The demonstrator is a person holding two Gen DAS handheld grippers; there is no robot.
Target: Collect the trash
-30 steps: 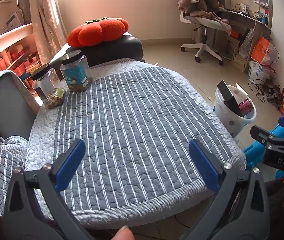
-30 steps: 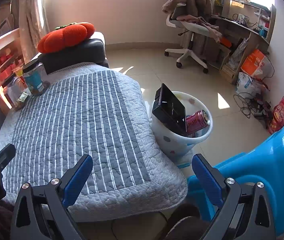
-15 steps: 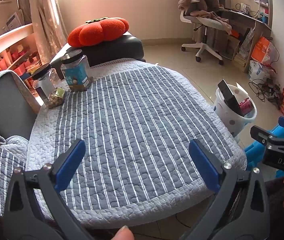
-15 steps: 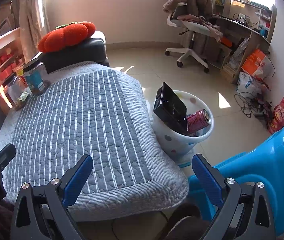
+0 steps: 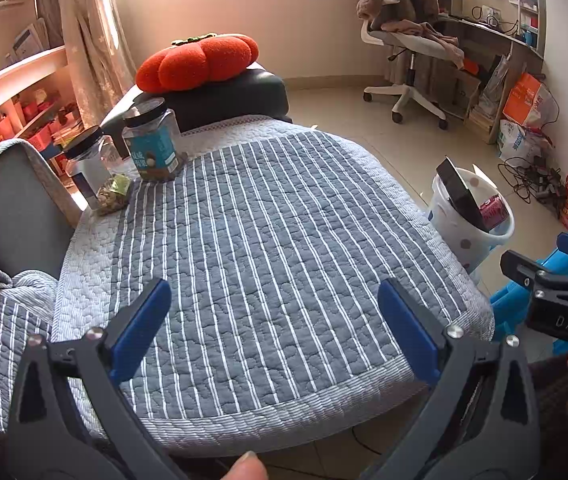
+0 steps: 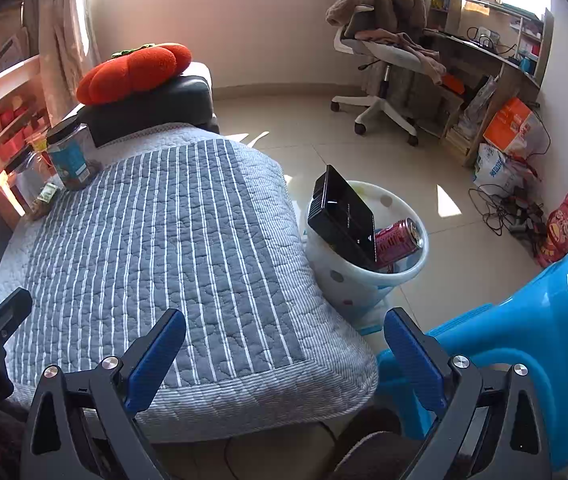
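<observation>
A white dotted trash bin (image 6: 348, 276) stands on the floor right of the quilt-covered table (image 6: 187, 240); a black box (image 6: 342, 218) and a red can (image 6: 398, 238) stick out of it. The left wrist view shows the bin (image 5: 464, 236) at the right. My left gripper (image 5: 273, 326) hangs open over the table's near edge, holding nothing. Over the gap between table and blue chair, my right gripper (image 6: 284, 354) is open and empty too. A small green wrapper (image 5: 113, 192) lies by the jars at the far left corner.
Two black-lidded jars (image 5: 151, 144) stand at the table's far left. A red cushion (image 5: 197, 62) rests on a dark stool behind. A blue plastic chair (image 6: 524, 320) is near right; an office chair (image 6: 380, 64), desk and bags line the far right wall.
Both grippers stay open and almost still; the views shift only slightly.
</observation>
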